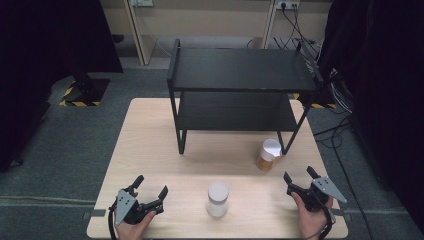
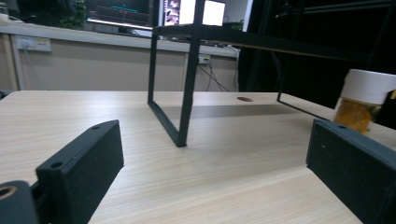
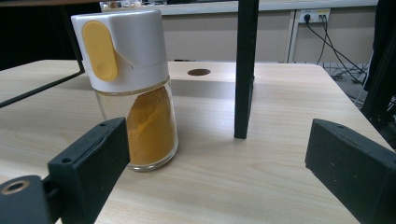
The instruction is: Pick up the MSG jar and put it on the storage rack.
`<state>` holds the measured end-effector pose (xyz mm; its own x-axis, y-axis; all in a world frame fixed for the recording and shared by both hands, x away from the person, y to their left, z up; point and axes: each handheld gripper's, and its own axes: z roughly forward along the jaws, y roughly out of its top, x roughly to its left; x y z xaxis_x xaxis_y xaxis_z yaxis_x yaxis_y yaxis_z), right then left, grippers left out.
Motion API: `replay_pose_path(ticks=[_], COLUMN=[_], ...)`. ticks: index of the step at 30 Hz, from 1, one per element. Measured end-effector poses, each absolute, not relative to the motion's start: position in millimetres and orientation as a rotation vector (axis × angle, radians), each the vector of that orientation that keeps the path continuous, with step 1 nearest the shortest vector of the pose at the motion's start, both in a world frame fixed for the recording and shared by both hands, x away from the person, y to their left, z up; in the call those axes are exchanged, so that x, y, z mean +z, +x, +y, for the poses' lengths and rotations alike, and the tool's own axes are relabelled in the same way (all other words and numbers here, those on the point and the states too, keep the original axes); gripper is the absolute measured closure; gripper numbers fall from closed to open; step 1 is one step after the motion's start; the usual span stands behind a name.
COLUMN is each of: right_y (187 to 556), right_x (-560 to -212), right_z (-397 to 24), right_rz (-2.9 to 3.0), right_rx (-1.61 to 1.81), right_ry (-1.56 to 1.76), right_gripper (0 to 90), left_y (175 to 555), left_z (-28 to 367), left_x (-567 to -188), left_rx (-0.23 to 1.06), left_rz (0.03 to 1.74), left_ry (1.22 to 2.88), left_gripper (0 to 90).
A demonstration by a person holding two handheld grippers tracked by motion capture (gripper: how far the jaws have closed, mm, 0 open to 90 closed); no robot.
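A glass jar of orange powder [image 1: 267,155] with a white cap stands by the front right leg of the black two-level shelf [image 1: 240,70]. In the right gripper view this jar [image 3: 135,93] rises just beyond the left jaw, with a yellow tab on its cap. A second white-capped jar [image 1: 218,199] stands near the table's front edge, between the hands. My left gripper [image 1: 150,186] rests at the front left, open and empty. At the front right my right gripper [image 1: 299,175] is open too, nothing between its jaws. The left gripper view has the orange jar [image 2: 364,100] at far right.
The wooden table [image 1: 150,140] carries the shelf at its back half. Shelf legs [image 3: 245,70] stand close ahead of the right gripper. Cables [image 1: 345,100] and dark curtains flank the table's right side; a hazard-striped base [image 1: 82,92] sits on the floor at left.
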<state>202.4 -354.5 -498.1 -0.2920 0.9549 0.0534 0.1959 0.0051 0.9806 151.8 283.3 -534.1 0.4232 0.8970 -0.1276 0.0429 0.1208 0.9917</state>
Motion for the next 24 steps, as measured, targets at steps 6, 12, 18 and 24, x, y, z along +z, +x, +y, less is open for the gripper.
replay_pose_path(ticks=[6, 12, 18, 24], right_y=[202.3, 202.5, 202.6, 202.9], right_x=[-498.3, -498.4, -497.9, -497.7], right_z=[-354.9, -355.4, -354.7, -355.0], right_rz=[1.569, 1.57, 1.571, 1.573], right_rx=[1.352, 1.354, 1.349, 1.35], right_ry=[1.216, 1.215, 1.216, 1.217], right_gripper=[6.7, 6.7, 6.7, 6.7], left_y=[152.9, 154.0, 155.8, 157.0], left_z=[281.9, 280.6, 278.4, 274.8], left_x=[-533.2, -534.0, -534.4, -533.9], left_rx=[0.772, 0.743, 0.711, 0.68], left_rz=[0.907, 0.857, 0.812, 0.761], left_ry=[1.331, 1.34, 1.348, 1.367], left_gripper=[4.3, 3.6, 3.3, 3.3])
